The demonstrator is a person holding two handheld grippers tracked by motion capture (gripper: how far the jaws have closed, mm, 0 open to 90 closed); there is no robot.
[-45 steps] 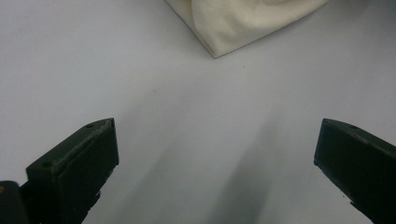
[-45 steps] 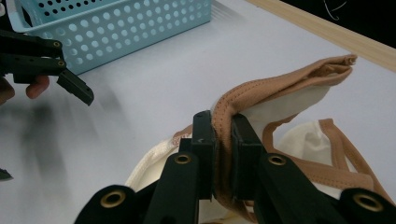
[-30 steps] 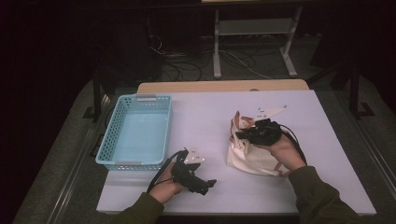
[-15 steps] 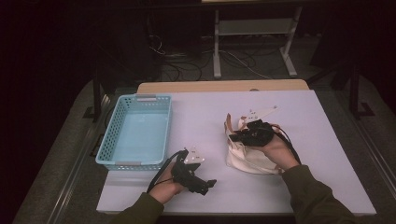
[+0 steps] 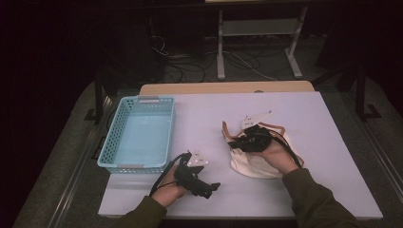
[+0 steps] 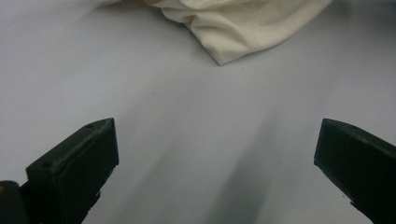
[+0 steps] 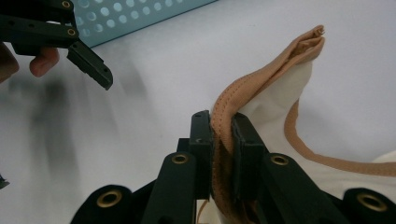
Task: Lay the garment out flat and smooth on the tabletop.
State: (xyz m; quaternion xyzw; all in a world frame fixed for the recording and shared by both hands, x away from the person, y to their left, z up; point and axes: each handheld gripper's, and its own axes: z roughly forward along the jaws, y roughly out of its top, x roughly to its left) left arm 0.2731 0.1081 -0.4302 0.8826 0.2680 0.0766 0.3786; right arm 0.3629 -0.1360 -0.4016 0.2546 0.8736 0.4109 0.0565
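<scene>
R gripper (image 7: 223,135) is clamped on the tan strap (image 7: 261,79) of the cream bag (image 5: 256,164); in the right gripper view the strap runs up between the two black jaws, pads pressing it from both sides, then arches up and away to a folded tip. Bag lies on the table (image 5: 304,118), right of centre, crumpled, w/ the R hand (image 5: 273,152) over it and the strap looped beside it. In the high view the R gripper (image 5: 236,141) sits at the bag's left edge, pointing roughly toward the basket (image 5: 110,142).

L gripper (image 6: 215,163) is released: jaws stand wide apart, nothing but bare table between them, cream cloth (image 6: 243,28) well ahead. In the high view the L gripper (image 5: 209,189) is low at the near edge, held by the L hand (image 5: 173,187), probably resting on the table, though the dim light makes contact hard to tell.

Blue basket stands at the table's left, apart from both grippers, nothing in it.
</scene>
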